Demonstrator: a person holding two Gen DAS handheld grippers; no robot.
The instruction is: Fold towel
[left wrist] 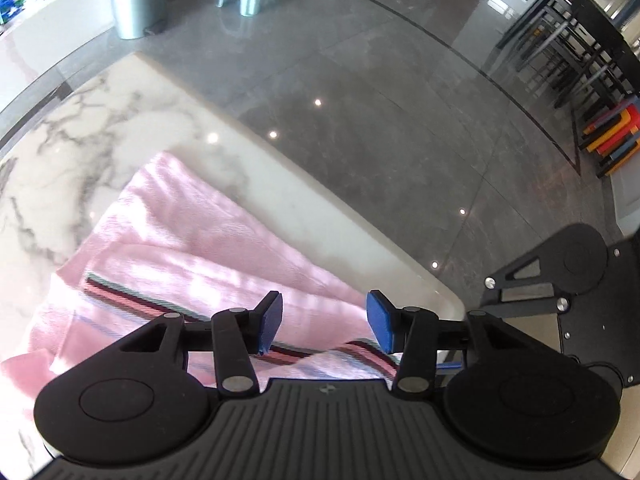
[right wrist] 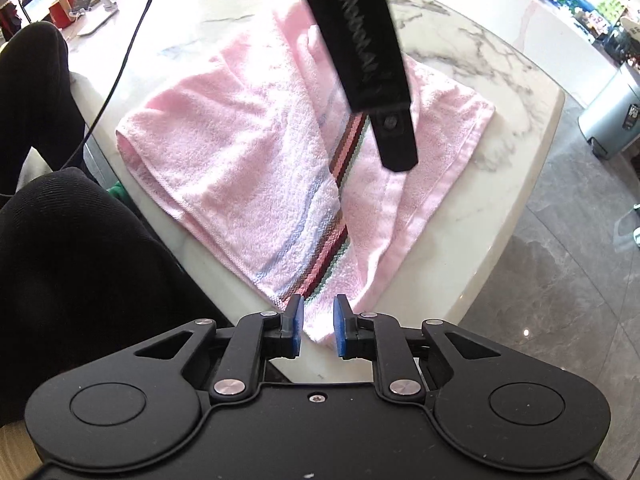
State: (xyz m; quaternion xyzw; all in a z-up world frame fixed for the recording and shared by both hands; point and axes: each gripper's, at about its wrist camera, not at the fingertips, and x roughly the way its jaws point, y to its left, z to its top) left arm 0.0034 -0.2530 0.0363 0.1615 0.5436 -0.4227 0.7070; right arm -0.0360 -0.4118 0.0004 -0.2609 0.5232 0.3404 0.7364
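My left gripper (left wrist: 324, 322) and right gripper (right wrist: 319, 326) hover, jaws apart, over the pink striped terry towel (right wrist: 256, 168) on the white marble table (right wrist: 500, 64).

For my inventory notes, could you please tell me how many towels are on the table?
1. A single pink towel with a striped band lies partly folded on the marble table, near its corner, in front of both grippers. Nothing suggests another hidden beneath, though the folds could cover one.
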